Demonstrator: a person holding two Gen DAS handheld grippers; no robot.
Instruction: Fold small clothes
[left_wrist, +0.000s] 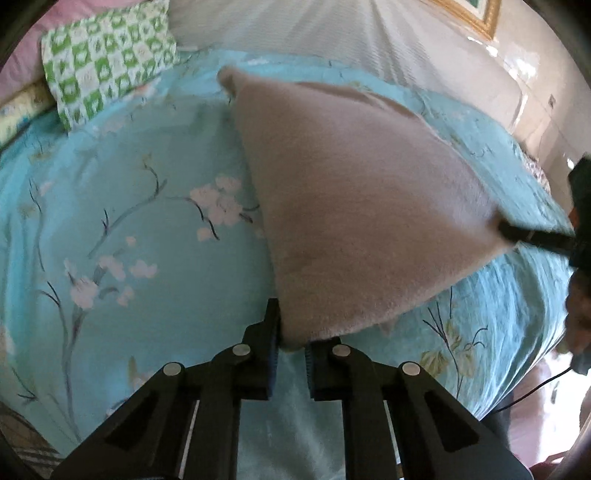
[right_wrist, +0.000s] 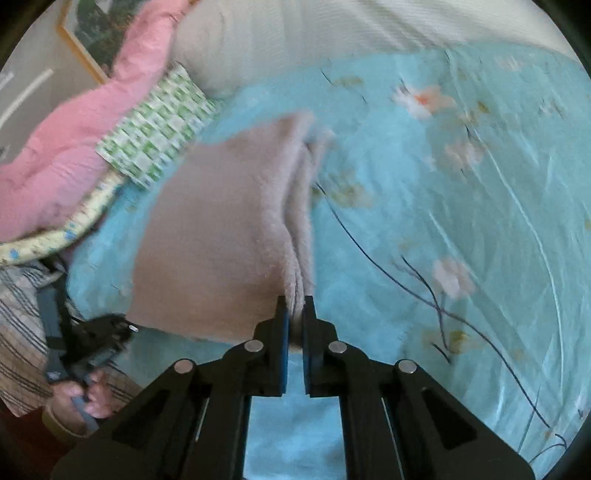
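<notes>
A fuzzy beige garment (left_wrist: 362, 206) lies on a light blue floral bedsheet (left_wrist: 129, 221). My left gripper (left_wrist: 291, 332) is shut on its near corner, the cloth pinched between the pads. In the left wrist view my right gripper (left_wrist: 513, 230) holds the garment's far right corner. In the right wrist view the beige garment (right_wrist: 229, 229) bunches into folds that run into my right gripper (right_wrist: 295, 314), which is shut on that edge. My left gripper (right_wrist: 122, 325) shows at the garment's lower left corner, held by a hand (right_wrist: 88, 398).
A green-and-white checked pillow (left_wrist: 107, 55) and pink bedding (right_wrist: 66, 140) lie at the head of the bed. A white headboard (left_wrist: 295, 26) stands behind. A framed picture (left_wrist: 469, 14) hangs on the wall. The person's striped sleeve (right_wrist: 22, 332) is at the left.
</notes>
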